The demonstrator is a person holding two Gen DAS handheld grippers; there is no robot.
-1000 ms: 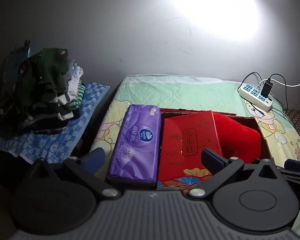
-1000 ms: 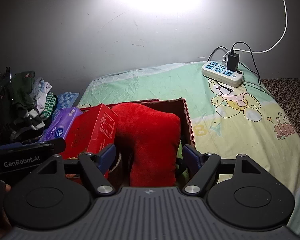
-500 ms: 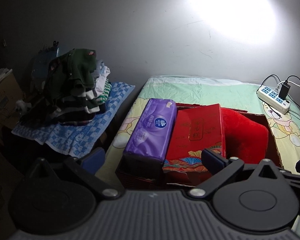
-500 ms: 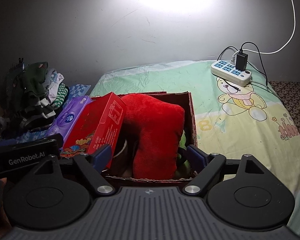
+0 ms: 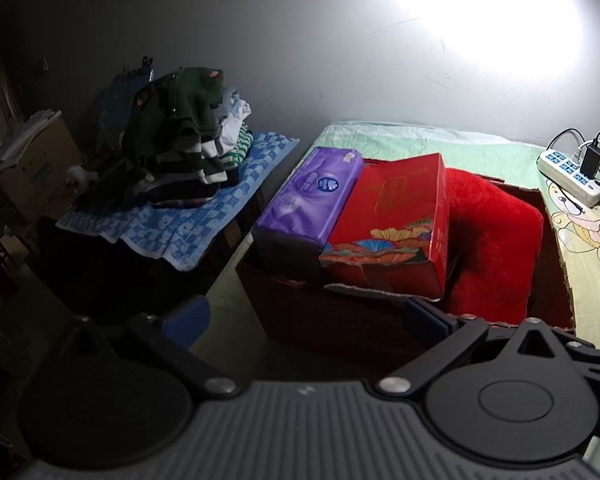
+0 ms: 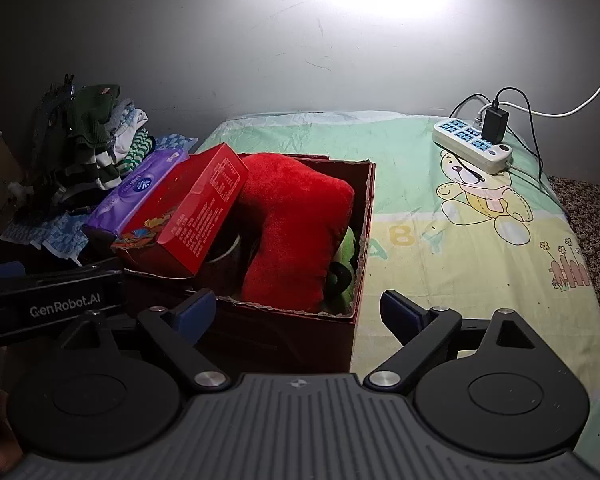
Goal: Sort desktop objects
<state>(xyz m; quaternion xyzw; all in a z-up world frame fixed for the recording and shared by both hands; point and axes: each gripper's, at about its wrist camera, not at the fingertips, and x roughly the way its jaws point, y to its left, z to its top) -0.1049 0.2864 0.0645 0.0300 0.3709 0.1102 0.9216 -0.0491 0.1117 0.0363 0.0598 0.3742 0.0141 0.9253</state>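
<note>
A dark red cardboard box (image 5: 340, 320) (image 6: 364, 216) stands on the bed sheet. In it lie a purple tissue pack (image 5: 312, 192) (image 6: 136, 192), a red gift box (image 5: 396, 216) (image 6: 192, 216) tilted on top, a red plush cushion (image 5: 496, 236) (image 6: 296, 224) and a green plush toy (image 6: 346, 268). My left gripper (image 5: 306, 316) is open and empty, in front of the box. My right gripper (image 6: 298, 312) is open and empty, at the box's near edge. The left gripper's body (image 6: 48, 300) shows in the right wrist view.
A white power strip (image 5: 572, 176) (image 6: 472, 148) with a black charger and cables lies at the bed's far right. A pile of clothes (image 5: 180, 136) (image 6: 92, 136) sits on a blue checked cloth (image 5: 188, 216) left of the bed. A cardboard carton (image 5: 36, 168) stands far left.
Both grippers have pulled back and away from the box, so the box now shows whole and farther off. Both stay open. The objects in the box have not moved.
</note>
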